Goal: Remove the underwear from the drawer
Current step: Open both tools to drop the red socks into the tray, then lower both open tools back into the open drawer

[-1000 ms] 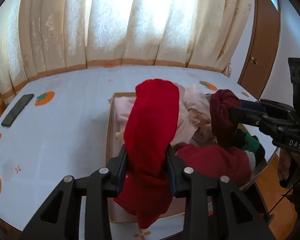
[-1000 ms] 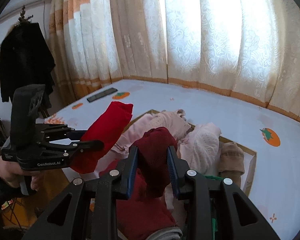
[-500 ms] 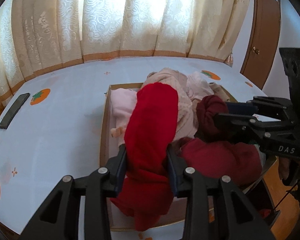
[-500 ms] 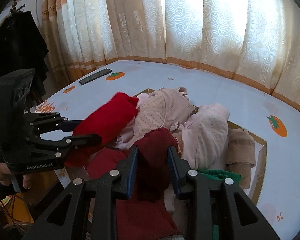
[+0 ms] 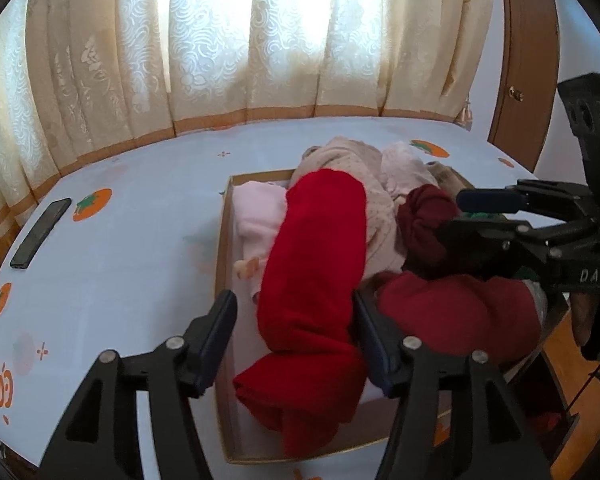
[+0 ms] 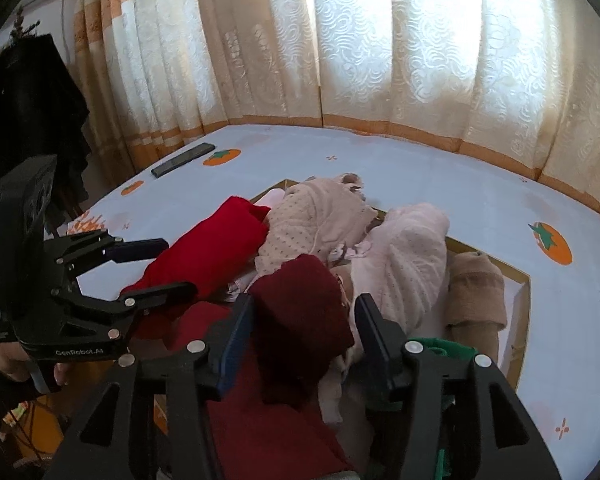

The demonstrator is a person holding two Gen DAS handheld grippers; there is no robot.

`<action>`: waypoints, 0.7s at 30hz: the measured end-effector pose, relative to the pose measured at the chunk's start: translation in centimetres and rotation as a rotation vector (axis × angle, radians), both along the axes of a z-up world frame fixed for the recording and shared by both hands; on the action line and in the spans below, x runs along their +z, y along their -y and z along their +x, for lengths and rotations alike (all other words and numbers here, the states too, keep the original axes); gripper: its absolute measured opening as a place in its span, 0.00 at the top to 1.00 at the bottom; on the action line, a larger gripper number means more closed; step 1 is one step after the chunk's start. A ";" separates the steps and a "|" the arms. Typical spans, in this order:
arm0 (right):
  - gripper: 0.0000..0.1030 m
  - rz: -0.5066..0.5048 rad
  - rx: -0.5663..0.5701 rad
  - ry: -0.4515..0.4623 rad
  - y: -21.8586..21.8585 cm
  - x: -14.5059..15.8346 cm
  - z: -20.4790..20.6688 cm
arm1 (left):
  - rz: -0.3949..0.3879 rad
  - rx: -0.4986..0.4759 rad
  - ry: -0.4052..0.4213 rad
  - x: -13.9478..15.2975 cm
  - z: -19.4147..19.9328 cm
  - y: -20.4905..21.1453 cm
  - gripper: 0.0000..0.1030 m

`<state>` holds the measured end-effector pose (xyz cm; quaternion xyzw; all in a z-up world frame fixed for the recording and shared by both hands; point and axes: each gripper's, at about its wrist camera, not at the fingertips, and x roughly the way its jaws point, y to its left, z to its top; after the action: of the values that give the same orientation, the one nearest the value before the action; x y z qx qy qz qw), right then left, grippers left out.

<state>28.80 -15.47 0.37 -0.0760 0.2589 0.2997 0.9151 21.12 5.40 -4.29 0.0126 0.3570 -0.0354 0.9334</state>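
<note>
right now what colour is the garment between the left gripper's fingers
Bright red garment, clearest in the left wrist view.

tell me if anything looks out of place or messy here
The cardboard box on the bed is overstuffed: the bright red garment between the opening left tongs droops over its near rim, and pink pieces are heaped above the walls.

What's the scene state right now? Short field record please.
left gripper: opening, bright red garment between its fingers, pads off it
right gripper: opening, dark red garment between its fingers, pads off it
container: shallow cardboard box on the light blue patterned surface
box contents: pink, beige and maroon clothes piled up
other: dark phone lying left of the box
</note>
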 end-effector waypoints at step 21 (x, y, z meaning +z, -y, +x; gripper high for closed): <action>0.42 -0.071 0.068 0.072 5.6 1.0 -12.5 | -0.008 -0.139 0.112 2.0 -9.6 3.9 0.32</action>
<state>16.26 -21.05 1.37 -0.1277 0.2333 0.3182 0.9100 11.50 1.50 -2.26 0.0354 0.3021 -0.1007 0.9473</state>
